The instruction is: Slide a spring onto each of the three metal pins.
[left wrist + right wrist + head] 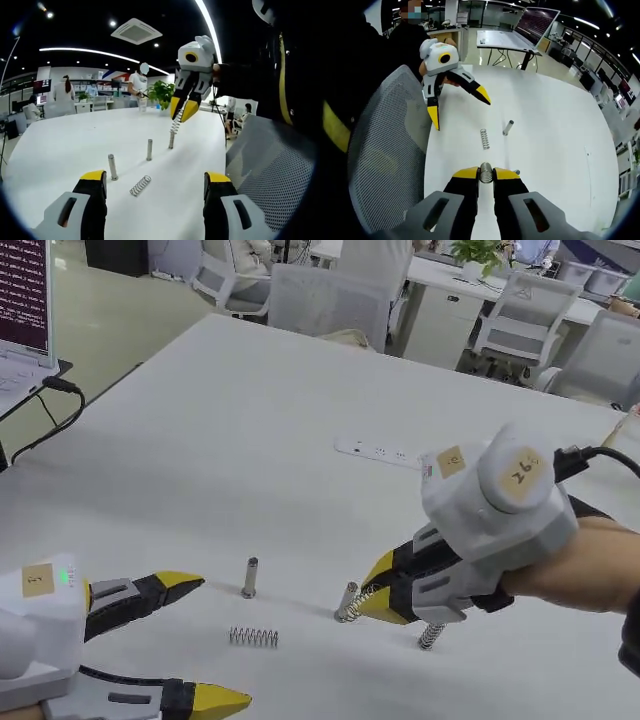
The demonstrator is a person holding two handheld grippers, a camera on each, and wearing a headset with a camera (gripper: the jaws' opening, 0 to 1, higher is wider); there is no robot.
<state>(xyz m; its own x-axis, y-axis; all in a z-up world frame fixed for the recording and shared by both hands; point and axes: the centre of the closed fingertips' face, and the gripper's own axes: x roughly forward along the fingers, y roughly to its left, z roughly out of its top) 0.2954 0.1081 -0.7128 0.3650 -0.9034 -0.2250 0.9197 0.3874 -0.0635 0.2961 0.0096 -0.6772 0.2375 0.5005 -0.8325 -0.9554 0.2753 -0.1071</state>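
Observation:
Three metal pins stand on the white table [250, 440]. The left pin [249, 577] is bare. My right gripper [378, 602] is shut on a spring [358, 600], whose free end touches the top of the middle pin [346, 602]. The third pin [430, 635] stands under the gripper body and looks coiled. A loose spring [253, 637] lies flat in front of the bare pin. My left gripper [205, 642] rests open at the lower left, with nothing between its jaws. The right gripper view shows the held spring [486, 172] end-on, and the loose spring [483, 138].
A white power strip [378, 452] lies further back on the table. A laptop [20, 310] with a black cable [50, 420] stands at the far left. Office chairs [325, 295] line the table's far side.

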